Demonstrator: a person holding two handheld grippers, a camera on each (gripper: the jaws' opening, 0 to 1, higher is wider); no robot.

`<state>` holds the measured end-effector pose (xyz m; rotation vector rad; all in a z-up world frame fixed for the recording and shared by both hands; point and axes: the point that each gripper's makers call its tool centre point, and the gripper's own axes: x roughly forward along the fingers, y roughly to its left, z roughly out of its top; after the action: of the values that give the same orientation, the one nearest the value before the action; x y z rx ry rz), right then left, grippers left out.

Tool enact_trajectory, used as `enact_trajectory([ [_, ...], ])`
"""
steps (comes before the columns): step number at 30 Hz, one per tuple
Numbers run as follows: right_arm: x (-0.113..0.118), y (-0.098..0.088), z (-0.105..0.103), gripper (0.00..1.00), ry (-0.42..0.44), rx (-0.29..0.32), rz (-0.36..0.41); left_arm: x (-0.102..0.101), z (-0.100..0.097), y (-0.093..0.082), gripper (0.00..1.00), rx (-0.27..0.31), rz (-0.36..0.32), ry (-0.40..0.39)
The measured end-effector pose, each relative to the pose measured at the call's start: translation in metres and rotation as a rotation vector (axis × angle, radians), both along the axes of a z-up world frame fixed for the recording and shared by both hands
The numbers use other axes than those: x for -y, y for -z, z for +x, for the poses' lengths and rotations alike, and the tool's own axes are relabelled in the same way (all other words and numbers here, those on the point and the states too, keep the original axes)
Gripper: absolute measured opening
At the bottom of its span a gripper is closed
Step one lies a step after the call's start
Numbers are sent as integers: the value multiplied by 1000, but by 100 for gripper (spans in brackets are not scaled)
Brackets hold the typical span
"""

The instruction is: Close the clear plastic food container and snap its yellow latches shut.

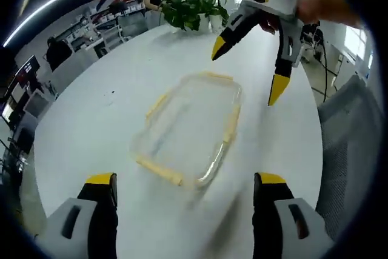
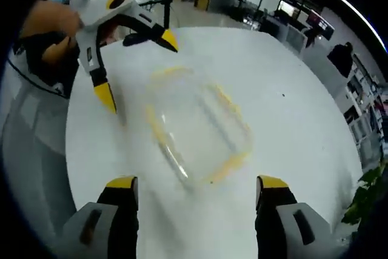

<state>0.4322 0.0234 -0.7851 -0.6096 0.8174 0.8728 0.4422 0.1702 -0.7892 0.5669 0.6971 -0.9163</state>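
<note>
A clear plastic food container with yellow latches lies flat on the white table, its lid resting on it. My left gripper stands open just short of its near edge, jaws wide, nothing between them. My right gripper hangs open above the container's far right side, held by a hand. In the right gripper view the same container looks blurred, my right gripper is open in front of it, and the left gripper hovers open beyond its far left corner.
A potted green plant stands at the table's far end. A grey chair back sits beside the table's right edge. Office desks, shelves and people lie beyond the table.
</note>
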Motion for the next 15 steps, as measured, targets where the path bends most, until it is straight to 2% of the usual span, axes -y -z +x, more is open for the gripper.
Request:
enact_trajectory([
  [1,0,0,0,80,6,1,4,1,-1,-1,94,-4,-24,-17],
  [4,0,-1,-1,80,41,16,31,-2,0,-4,94,26,-30,-32],
  [8,-3,-4,-2,80,88,18,88,-3,2,-8,95,24,-83,-77],
  [15,-1,-7,-4,80,124,37,129,-3,-1,-15,95,26,-142,-115],
])
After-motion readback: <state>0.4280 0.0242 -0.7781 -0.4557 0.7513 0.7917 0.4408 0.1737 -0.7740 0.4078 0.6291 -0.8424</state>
